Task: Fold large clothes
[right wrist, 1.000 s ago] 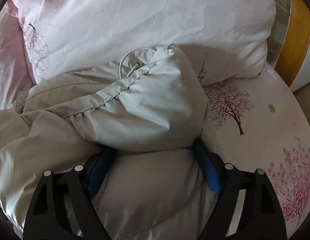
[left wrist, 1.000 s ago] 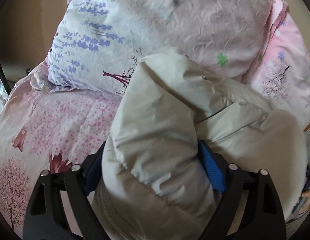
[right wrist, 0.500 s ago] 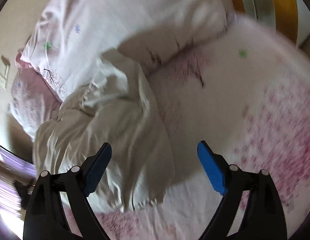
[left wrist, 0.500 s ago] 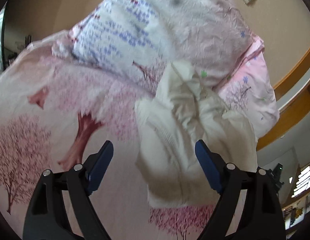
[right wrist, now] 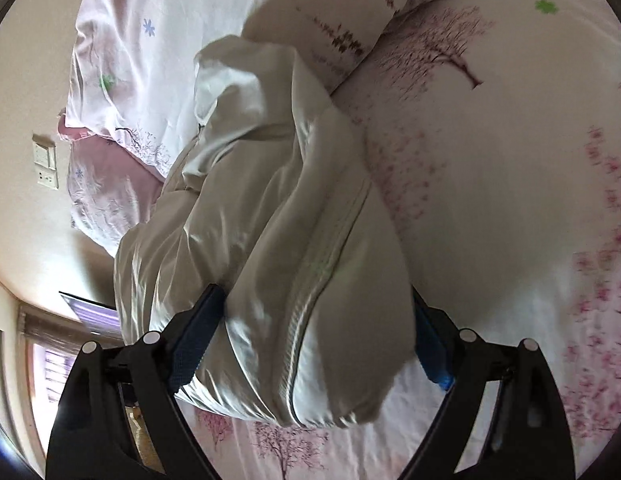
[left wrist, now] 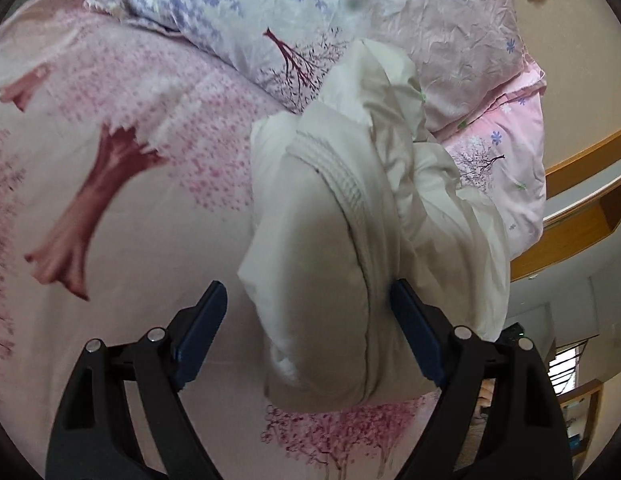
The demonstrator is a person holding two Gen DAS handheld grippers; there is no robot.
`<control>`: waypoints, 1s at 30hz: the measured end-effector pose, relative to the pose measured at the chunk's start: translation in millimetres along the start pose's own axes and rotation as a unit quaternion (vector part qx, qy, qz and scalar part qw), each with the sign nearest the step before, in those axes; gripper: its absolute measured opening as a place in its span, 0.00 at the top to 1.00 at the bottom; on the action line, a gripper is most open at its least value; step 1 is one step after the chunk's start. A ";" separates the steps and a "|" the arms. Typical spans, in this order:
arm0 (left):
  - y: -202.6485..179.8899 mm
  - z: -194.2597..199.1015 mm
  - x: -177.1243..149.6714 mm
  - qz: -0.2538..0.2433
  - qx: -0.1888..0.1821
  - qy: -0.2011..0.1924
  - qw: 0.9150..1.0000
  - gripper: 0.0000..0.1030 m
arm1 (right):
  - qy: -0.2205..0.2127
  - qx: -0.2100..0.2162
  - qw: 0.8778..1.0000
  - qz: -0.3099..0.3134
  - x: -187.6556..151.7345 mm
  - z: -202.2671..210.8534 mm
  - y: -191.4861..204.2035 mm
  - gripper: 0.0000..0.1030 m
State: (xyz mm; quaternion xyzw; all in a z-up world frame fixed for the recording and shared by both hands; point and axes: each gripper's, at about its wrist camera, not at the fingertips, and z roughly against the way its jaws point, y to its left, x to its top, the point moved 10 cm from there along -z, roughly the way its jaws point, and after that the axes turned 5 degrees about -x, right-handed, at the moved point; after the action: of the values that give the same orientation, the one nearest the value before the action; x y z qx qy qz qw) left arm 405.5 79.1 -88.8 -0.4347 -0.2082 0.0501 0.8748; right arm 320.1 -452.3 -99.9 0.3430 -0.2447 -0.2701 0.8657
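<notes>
Jacket [left wrist: 342, 240] bundled on floral bedsheet [left wrist: 110, 208] | pillows [left wrist: 430, 32] behind | left tongs [left wrist: 306, 320], right tongs [right wrist: 314, 332] both spread wide

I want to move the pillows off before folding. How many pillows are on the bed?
2. One pillow with purple print lies at the head of the bed; a pale pink pillow sits beside it, behind the cream jacket. Others may be hidden.

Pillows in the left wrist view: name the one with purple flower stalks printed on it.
The upper-left pillow; its neighbour, the pinkish-grey pillow to its right, is wrinkled and nearly plain.
</notes>
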 end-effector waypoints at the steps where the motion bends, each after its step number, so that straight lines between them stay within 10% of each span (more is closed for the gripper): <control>1: -1.2 -2.2 -1.5 0.006 -0.009 0.003 1.000 0.19 | 0.006 0.008 1.000 -0.005 -2.0 -3.2 1.0 0.24; 12: -22.1 -13.8 1.9 0.017 -0.030 -0.020 0.999 0.72 | -0.019 0.027 0.998 -0.045 -7.4 0.9 12.5 0.72; 30: -53.2 62.1 -42.5 0.016 -0.066 -0.041 0.997 0.78 | -0.024 0.028 0.998 -0.054 -79.1 67.3 22.5 0.78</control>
State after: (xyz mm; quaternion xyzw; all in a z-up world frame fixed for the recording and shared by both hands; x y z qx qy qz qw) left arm 336.6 80.9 -27.5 -0.4923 -0.2399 0.0676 0.8340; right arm 227.8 -419.2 -59.0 0.3736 -0.2544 -0.3176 0.8336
